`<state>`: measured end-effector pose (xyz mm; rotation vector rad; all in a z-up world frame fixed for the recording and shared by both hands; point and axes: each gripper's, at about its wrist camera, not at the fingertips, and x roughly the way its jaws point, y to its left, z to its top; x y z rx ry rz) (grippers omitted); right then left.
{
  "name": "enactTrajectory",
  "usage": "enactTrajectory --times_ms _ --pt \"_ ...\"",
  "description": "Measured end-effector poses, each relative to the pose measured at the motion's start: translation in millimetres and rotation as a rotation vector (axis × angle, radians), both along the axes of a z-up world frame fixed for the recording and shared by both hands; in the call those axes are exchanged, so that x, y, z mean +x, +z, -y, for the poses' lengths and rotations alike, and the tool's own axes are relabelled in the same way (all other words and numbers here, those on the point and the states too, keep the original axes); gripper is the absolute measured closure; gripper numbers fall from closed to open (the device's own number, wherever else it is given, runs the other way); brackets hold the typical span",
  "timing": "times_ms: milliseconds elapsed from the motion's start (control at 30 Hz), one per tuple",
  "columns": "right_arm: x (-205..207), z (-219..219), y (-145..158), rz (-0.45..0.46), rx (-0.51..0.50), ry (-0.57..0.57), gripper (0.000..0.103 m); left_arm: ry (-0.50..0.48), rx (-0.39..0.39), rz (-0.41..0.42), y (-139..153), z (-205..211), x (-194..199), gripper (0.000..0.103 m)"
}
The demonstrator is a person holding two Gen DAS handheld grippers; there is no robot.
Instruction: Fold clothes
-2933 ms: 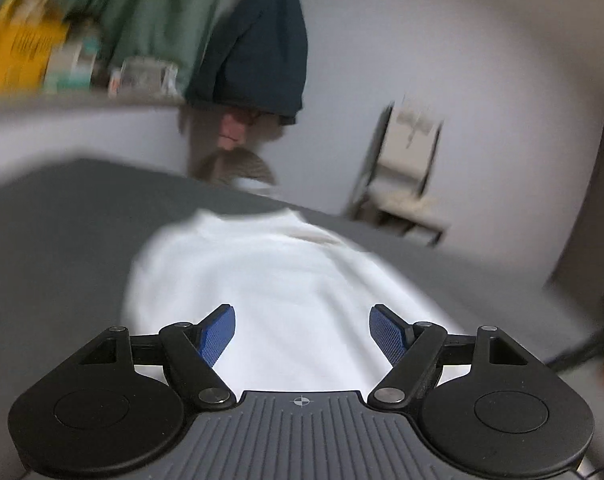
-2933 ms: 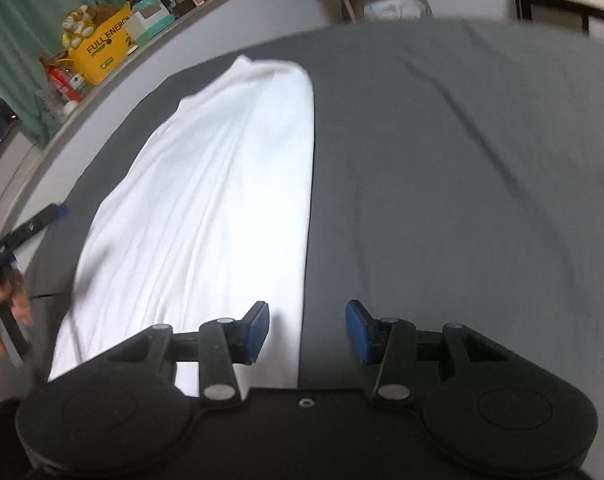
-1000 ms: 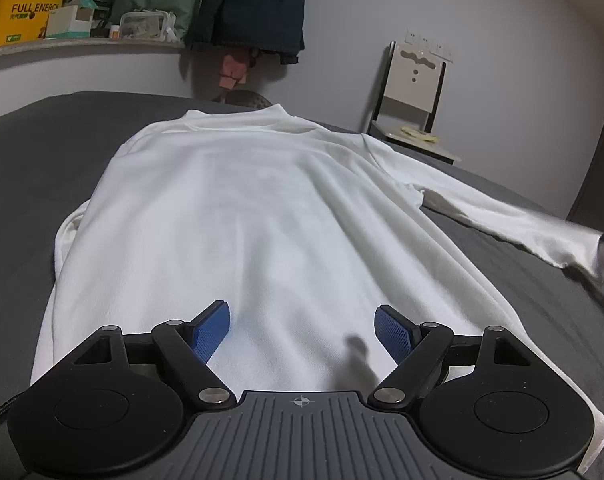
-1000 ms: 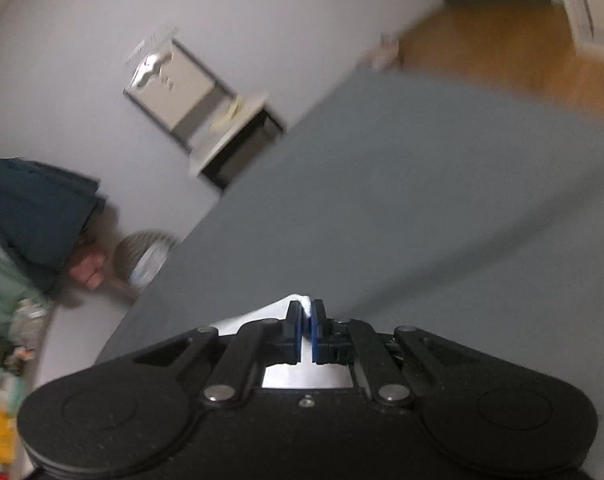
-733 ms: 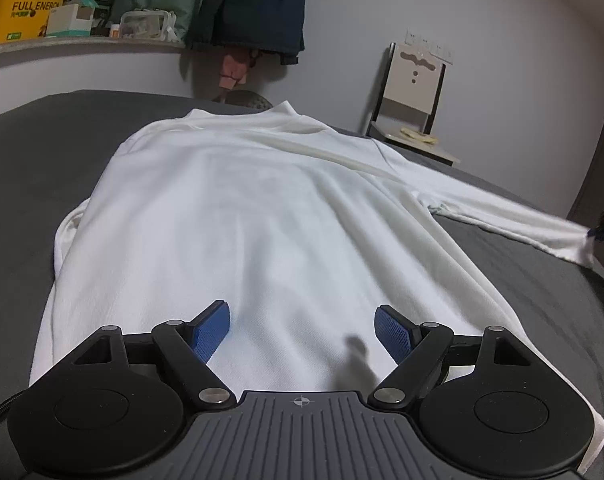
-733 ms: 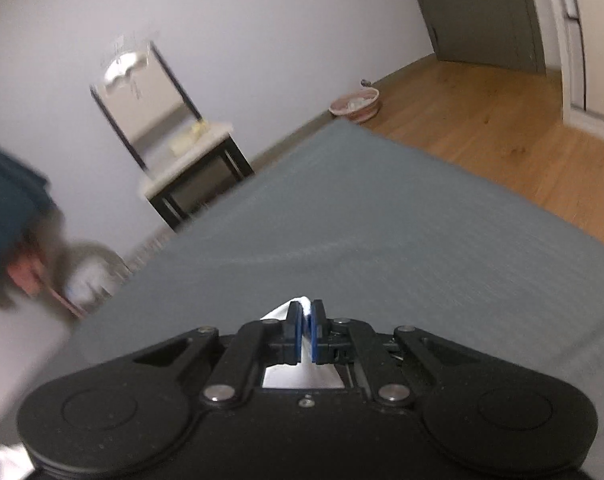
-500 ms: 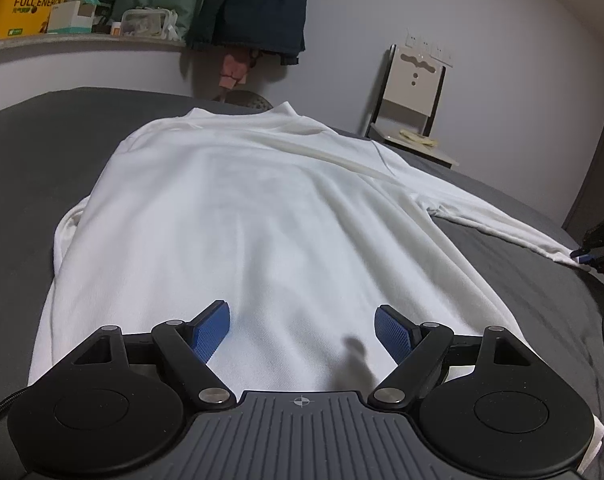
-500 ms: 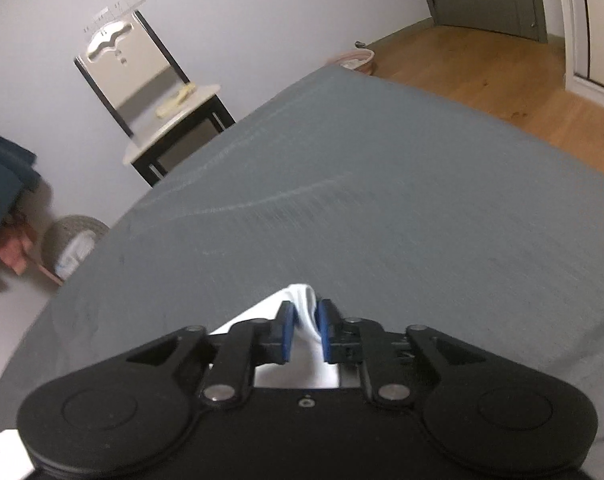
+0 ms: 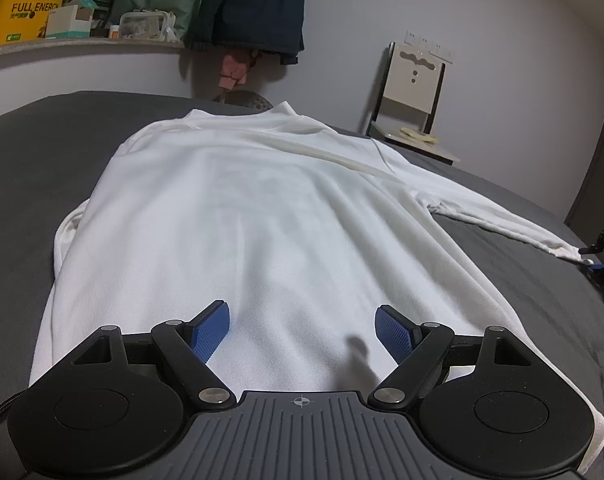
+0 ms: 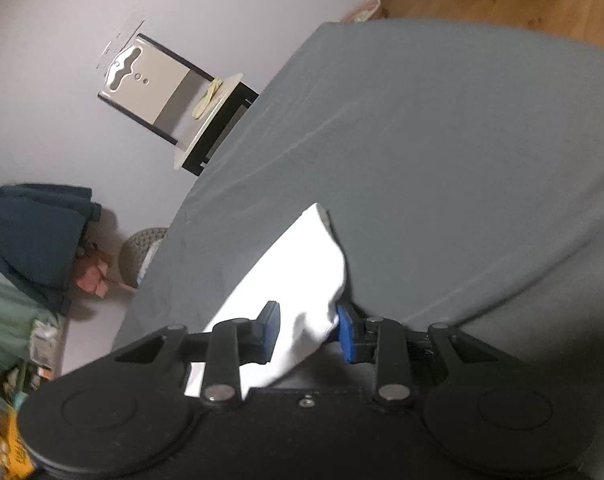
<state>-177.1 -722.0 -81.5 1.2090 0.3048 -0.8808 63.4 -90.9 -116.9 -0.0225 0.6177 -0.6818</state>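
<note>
Lying between the right claw's (image 10: 307, 330) parted pads, the sleeve (image 10: 298, 276); left claw (image 9: 300, 330) spread apart above the shirt (image 9: 262, 216).

1. The left gripper (image 9: 302, 332) points forward and somewhat downward. Its jaws are spread wide, with the blue pads (image 9: 210, 330) at about 7 and 5 o'clock in its own view and nothing pinched between them.
2. The right gripper (image 10: 307, 326) tips downward and is rolled a little to one side. Its jaws have just been opening and now stand apart, with the white sleeve (image 10: 302, 264) lying slack between them.
3. In the left wrist view, the right gripper shows at the 3 o'clock edge.
</note>
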Motion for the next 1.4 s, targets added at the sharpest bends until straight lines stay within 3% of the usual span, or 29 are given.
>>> enactTrajectory --times_ms 67,133,200,233,300,400,467,533,667,700,767,800,867,933,1000,1100,1200,1333,1400 --pt "-1 1 1 -0.004 0.022 -0.034 0.097 0.000 0.000 0.000 0 -1 0 0.021" --pt "-5 -1 18 0.068 -0.029 -0.056 0.097 -0.001 -0.001 0.000 0 -1 0 0.021" --pt "-8 -7 47 0.167 -0.197 -0.009 0.097 -0.001 -0.001 0.000 0 -1 -1 0.021" --pt "-9 -9 54 0.168 -0.232 0.009 0.097 -0.001 -0.001 0.000 -1 -1 -1 0.021" --pt "-12 -11 59 0.128 -0.256 0.037 0.097 -0.001 0.000 0.000 -1 0 -1 0.021" --pt "-20 -6 24 -0.060 -0.076 0.020 0.097 -0.001 -0.002 -0.001 -1 0 -1 0.021" --pt "-29 -9 5 -0.093 -0.014 -0.006 0.098 0.000 -0.007 -0.003 -1 0 0 0.021" --pt "-34 -14 -1 -0.071 -0.029 -0.015 0.098 0.000 -0.012 -0.005 -1 -1 0 0.021" --pt "-18 -11 12 -0.183 -0.058 0.023 0.094 0.001 -0.002 -0.003 0 1 0 0.021" --pt "-11 -12 20 -0.239 -0.075 0.020 0.090 0.001 0.005 0.000 0 2 0 0.021" --pt "7 -22 43 -0.429 -0.193 -0.045 0.069 0.001 0.031 0.011 0 6 -1 0.021" --pt "22 -29 54 -0.474 -0.274 -0.027 0.069 0.001 0.049 0.018 0 9 -2 0.021" --pt "58 -44 74 -0.490 -0.435 0.082 0.069 -0.007 0.095 0.038 0 15 -4 0.016" --pt "108 -64 90 -0.404 -0.533 0.313 0.070 -0.028 0.158 0.061 0 24 -8 0.011" --pt "169 -90 101 -0.318 -0.579 0.577 0.069 -0.049 0.226 0.089 -2 35 -12 0.006" --pt "258 -130 108 -0.265 -0.603 0.858 0.070 -0.060 0.227 0.087 -1 35 -12 0.003" --pt "346 -153 103 -0.267 -0.639 0.999 0.070 -0.065 0.212 0.079 0 32 -12 0.002" --pt "442 -179 83 -0.377 -0.700 1.116 0.073 -0.064 0.224 0.090 0 34 -16 0.002" --pt "462 -198 70 -0.454 -0.746 1.166 0.075 -0.064 0.222 0.090 0 34 -17 0.002"
